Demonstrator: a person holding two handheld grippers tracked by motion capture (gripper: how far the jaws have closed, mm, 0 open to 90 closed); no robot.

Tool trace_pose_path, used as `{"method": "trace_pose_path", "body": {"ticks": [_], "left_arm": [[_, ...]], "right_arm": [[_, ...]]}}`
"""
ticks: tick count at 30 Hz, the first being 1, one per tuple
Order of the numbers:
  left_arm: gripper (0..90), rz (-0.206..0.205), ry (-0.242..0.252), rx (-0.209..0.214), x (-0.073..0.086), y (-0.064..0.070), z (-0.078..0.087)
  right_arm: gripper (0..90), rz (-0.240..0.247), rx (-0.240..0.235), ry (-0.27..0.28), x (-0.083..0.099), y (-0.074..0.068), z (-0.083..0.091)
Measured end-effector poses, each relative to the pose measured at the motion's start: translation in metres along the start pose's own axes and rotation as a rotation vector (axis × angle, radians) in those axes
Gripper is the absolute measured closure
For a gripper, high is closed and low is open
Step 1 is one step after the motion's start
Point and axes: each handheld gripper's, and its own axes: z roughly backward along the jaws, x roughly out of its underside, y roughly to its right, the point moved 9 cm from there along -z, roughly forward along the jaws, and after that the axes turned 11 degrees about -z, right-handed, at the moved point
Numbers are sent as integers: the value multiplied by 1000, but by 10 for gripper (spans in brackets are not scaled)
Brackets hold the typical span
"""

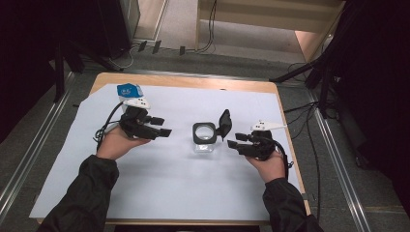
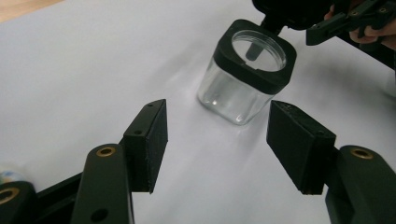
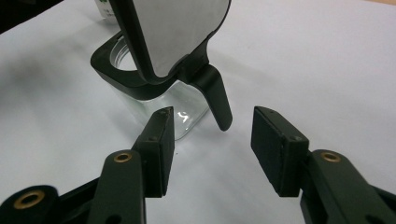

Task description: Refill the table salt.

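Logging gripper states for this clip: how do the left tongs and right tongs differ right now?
The left tongs sit on the jar's collar side, farther from it; the right tongs sit close on its hinged side, by the raised lid. The left tongs have a blue-and-white tag behind them; the right tongs have none. Both stand open, hold nothing, and point inward at the jar.

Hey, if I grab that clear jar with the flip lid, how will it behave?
The jar looks like smooth clear plastic or glass, so probably slippery against the tool pads. It appears empty, likely light. Its raised lid hangs off one side, so it might tip that way.
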Motion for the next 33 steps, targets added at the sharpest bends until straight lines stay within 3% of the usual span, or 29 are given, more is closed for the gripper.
{"method": "trace_pose_path", "body": {"ticks": [16, 33], "left_arm": [[387, 90, 16, -119, 28, -32, 48], [368, 175, 16, -229, 49, -67, 80]], "right_arm": [[472, 27, -1, -11, -5, -1, -7], [483, 39, -1, -45, -3, -1, -16]]}}
